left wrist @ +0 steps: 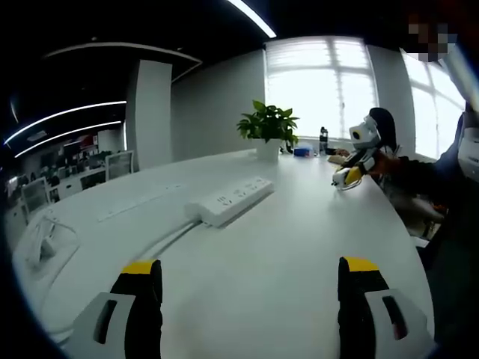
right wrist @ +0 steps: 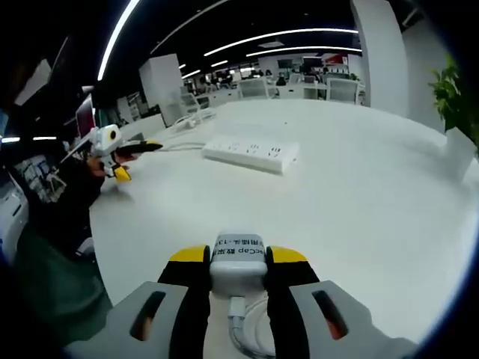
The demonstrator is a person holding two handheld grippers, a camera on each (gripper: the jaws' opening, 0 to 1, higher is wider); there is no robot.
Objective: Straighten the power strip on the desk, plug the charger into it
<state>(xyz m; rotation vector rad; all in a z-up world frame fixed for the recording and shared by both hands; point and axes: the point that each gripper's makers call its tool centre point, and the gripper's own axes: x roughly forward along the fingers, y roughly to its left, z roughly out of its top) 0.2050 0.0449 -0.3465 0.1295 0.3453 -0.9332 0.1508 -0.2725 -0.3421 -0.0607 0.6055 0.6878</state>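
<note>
The right claw [right wrist: 237, 263] is clamped on a small white square charger block [right wrist: 238, 263] with a printed label on its upper face; a white cable [right wrist: 245, 329] coils down from the block between the jaws. The left claw [left wrist: 250, 278] stands wide, with nothing between its yellow-tipped black jaws, and hovers low over the white tabletop [left wrist: 314, 247].

The long white rectangular power strip [left wrist: 230, 199] lies flat on the tabletop, ahead of the left claw and well apart from it. In the left gripper view it sits at a slant, its white cord [left wrist: 161, 243] running off toward the near left edge. In the right gripper view the power strip [right wrist: 251, 153] lies ahead of the held charger, also well apart, its socket face up.

A potted green plant [left wrist: 267, 127] stands beyond the strip near the window.

Step in hand, as judged: the charger is secured, while the strip appears not yet aligned, so straightening is pending.

Next move calls for:
1. Bringing the empty left claw to the strip and turning its long body square to the tabletop edge.
2. Holding the strip steady against sliding.
3. Bringing the charger over a socket, prongs down. The prongs cannot be made out, so orientation must be checked first.
</note>
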